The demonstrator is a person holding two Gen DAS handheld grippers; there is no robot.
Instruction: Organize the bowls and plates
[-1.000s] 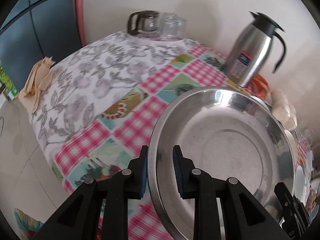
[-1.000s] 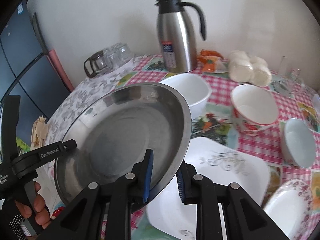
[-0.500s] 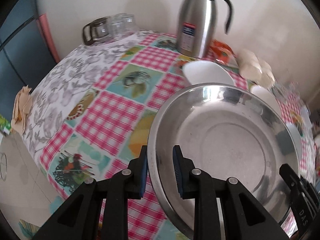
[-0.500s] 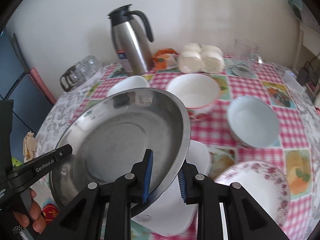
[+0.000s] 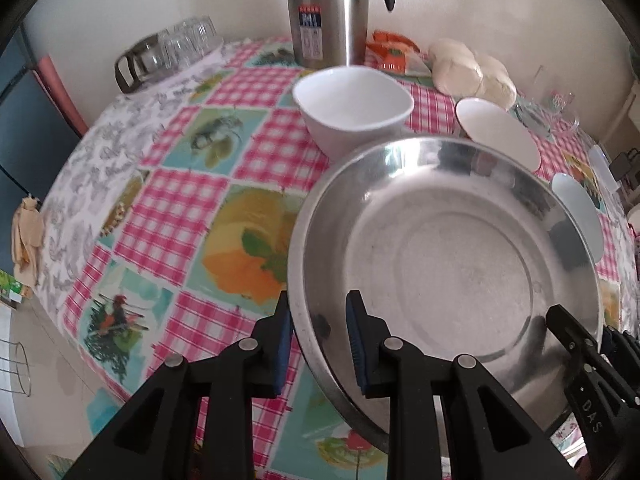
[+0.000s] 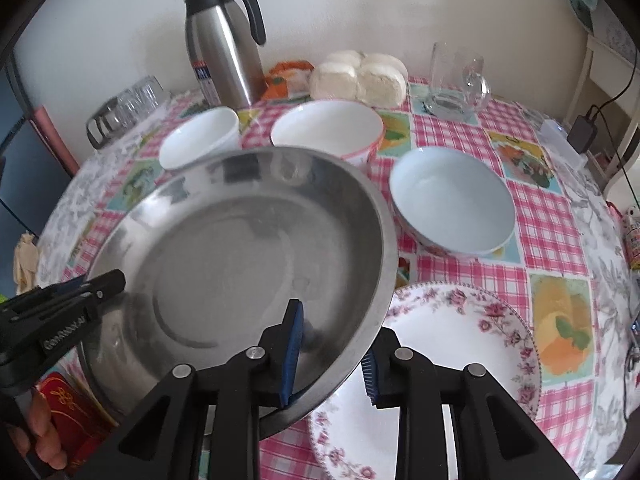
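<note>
Steel plate (image 5: pixel 448 264) between both tongs

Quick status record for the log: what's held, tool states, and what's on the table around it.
held: steel dish, both tools on its rim, lifted over the table
left tool: rim between pads
right tool: jaws just opening; inner pad against the dish, outer pad looks clear of the rim
under dish: floral plate, partly covered
bowls behind: white bowl, red-trim bowl, pale blue bowl
also: flask, glasses, glass mug
table: checked cloth
</note>
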